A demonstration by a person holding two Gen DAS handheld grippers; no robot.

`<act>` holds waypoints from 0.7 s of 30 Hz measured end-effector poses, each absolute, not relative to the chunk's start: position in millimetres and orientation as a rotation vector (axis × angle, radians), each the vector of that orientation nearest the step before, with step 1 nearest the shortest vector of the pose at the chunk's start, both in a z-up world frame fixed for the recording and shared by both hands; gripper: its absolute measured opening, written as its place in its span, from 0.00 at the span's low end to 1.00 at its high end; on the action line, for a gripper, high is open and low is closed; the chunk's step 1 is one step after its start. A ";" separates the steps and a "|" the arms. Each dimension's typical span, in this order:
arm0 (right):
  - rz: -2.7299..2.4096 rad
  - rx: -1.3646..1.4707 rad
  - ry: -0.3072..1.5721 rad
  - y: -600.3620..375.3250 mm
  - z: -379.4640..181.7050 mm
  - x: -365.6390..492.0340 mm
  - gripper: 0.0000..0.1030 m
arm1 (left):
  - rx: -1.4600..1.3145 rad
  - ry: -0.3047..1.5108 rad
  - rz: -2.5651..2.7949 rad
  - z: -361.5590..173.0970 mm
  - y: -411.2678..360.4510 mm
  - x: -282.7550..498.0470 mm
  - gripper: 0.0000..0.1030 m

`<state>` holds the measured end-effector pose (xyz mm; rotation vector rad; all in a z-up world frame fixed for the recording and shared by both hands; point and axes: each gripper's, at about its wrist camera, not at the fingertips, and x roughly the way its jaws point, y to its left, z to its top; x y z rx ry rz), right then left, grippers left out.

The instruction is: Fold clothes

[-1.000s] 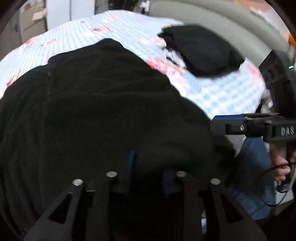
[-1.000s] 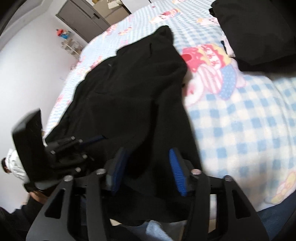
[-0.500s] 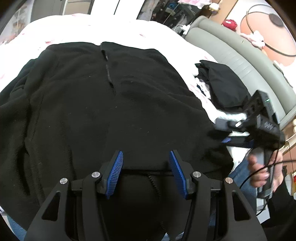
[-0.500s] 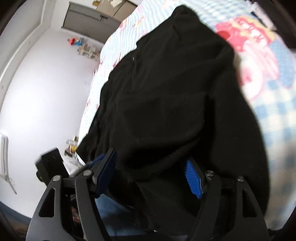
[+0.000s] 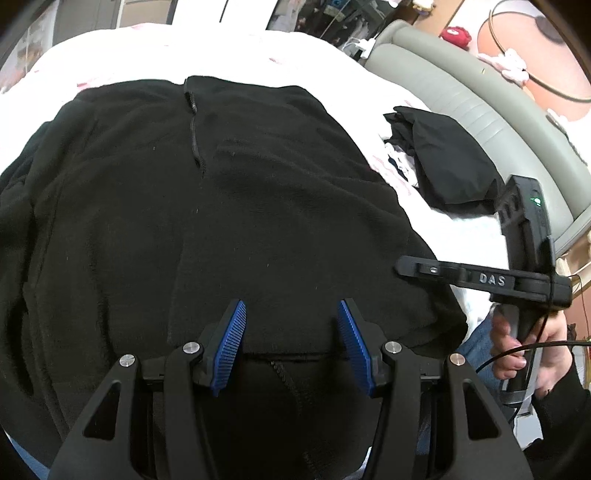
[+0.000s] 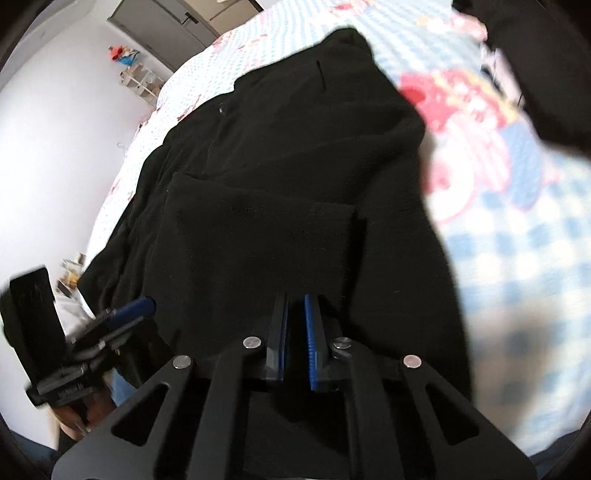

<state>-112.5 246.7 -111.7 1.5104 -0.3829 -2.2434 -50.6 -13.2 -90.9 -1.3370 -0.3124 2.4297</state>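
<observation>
A black fleece jacket lies spread on the bed, front up, its zip running away from me. My left gripper is open just above the near hem, with nothing between its blue pads. My right gripper has its jaws pressed nearly together on the jacket at its near right edge. In the left wrist view the right gripper reaches over that edge, held by a hand. The left gripper shows at the lower left of the right wrist view.
A folded black garment lies on the blue checked bedsheet to the right of the jacket. A grey padded headboard curves behind it. A white wall and grey cabinet stand beyond the bed.
My left gripper let go of the jacket and opened above the hem. My right gripper, open around the jacket's edge before, has shut on it.
</observation>
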 end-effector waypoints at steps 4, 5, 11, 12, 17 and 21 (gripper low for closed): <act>-2.235 1.513 -0.360 243.1 -113.0 -106.9 0.52 | -1.329 -0.335 2.443 -86.8 -17.3 -54.5 0.53; -2.227 1.515 -0.359 242.6 -113.7 -104.9 0.52 | -1.333 -0.341 2.442 -87.8 -18.7 -54.6 0.53; -2.184 1.526 -0.348 239.7 -117.9 -92.9 0.23 | -1.295 -0.342 2.436 -82.7 -18.3 -54.6 0.53; -2.177 1.527 -0.346 239.2 -118.6 -90.9 0.17 | -1.285 -0.341 2.436 -81.2 -17.9 -54.6 0.53; -2.293 1.436 -0.235 244.7 -88.5 -74.5 0.08 | -1.237 -0.335 2.431 -74.0 -15.7 -54.7 0.53; -2.311 1.574 -0.181 252.7 -110.6 -76.9 0.25 | -1.318 -0.285 2.437 -85.8 -4.0 -82.1 0.53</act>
